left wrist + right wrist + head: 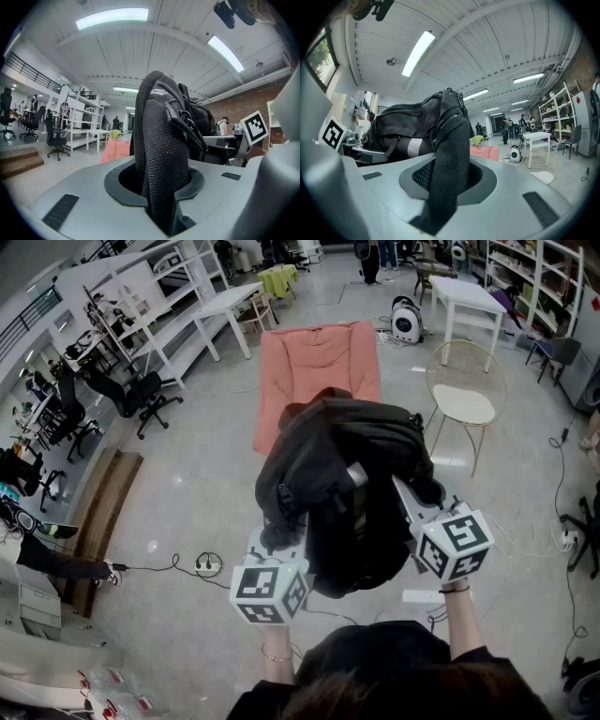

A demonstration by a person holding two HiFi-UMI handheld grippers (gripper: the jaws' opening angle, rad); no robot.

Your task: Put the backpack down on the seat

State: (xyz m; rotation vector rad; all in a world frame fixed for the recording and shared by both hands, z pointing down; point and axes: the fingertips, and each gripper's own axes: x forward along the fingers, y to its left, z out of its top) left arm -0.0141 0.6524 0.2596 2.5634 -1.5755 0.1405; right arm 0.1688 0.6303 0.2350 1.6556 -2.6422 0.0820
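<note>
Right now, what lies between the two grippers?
The backpack, clamped on either side by the left gripper and the right gripper; the head view shows it.

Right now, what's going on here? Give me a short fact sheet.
Held: black backpack, in the air
Left gripper: shut on the backpack, by a strap
Right gripper: shut on the backpack, also by mesh webbing
Seat: pink, beyond the backpack, not yet bearing it
Nearby: white chair, right of the seat
</note>
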